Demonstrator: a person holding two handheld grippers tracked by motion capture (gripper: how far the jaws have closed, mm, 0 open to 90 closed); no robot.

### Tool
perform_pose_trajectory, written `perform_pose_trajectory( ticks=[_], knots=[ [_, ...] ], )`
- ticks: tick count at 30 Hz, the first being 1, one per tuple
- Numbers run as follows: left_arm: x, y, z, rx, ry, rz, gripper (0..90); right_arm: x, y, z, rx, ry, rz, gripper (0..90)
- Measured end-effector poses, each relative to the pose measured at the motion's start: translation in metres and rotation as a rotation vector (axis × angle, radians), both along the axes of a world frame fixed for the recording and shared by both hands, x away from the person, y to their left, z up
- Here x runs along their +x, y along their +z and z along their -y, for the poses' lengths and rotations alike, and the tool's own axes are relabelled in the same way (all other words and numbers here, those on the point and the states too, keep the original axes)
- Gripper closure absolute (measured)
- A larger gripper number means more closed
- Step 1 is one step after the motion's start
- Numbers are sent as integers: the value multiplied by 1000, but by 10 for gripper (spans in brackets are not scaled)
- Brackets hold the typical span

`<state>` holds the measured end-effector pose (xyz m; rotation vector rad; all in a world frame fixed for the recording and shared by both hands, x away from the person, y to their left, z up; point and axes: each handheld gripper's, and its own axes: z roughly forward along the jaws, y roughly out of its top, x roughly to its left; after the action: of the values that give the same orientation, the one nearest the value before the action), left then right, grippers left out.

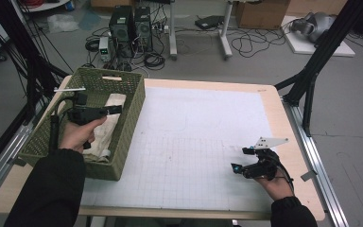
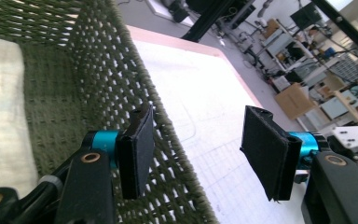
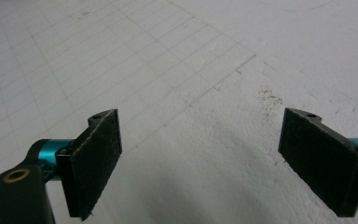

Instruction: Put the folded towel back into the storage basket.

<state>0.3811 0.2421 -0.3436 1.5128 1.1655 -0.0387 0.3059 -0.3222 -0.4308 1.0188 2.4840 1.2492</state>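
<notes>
**Green woven basket straddled by the left gripper's jaws**

Green wicker makes up the basket (image 1: 131, 101), which stands at the left end of the table (image 1: 274, 106) on a white gridded mat (image 1: 198, 142). A pale folded cloth (image 1: 108, 106) lies inside it. The left gripper (image 1: 116, 109) is held over the basket near its right-hand wall. In the left gripper view the jaws stand apart on either side of that wall's rim (image 2: 168, 121), one pad inside the basket and the other out over the mat; the pads do not press on the weave. The cloth (image 2: 2, 102) lies deeper in the basket, off to the side.

The right gripper (image 1: 240, 160) rests low over the mat near the table's right edge, well apart from the basket. Its jaws are spread wide with bare mat (image 3: 191, 93) between them.
</notes>
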Motion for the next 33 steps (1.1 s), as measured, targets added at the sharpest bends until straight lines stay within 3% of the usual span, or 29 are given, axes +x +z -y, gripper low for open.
perform_pose_trajectory(
  ticks=[9,12,18,25,33],
  knots=[
    [-8,5,22,-36,-20,36,435,0,0,0,0,3,-1,123],
    [-10,8,34,-12,-28,47,435,0,0,0,0,5,0,123],
    [-12,11,54,-16,-57,66,427,0,1,1,3,5,3,123],
    [-11,10,74,9,-44,56,426,0,1,1,3,7,3,123],
    [-12,9,91,-12,-53,42,420,1,0,1,4,11,3,123]
  ],
)
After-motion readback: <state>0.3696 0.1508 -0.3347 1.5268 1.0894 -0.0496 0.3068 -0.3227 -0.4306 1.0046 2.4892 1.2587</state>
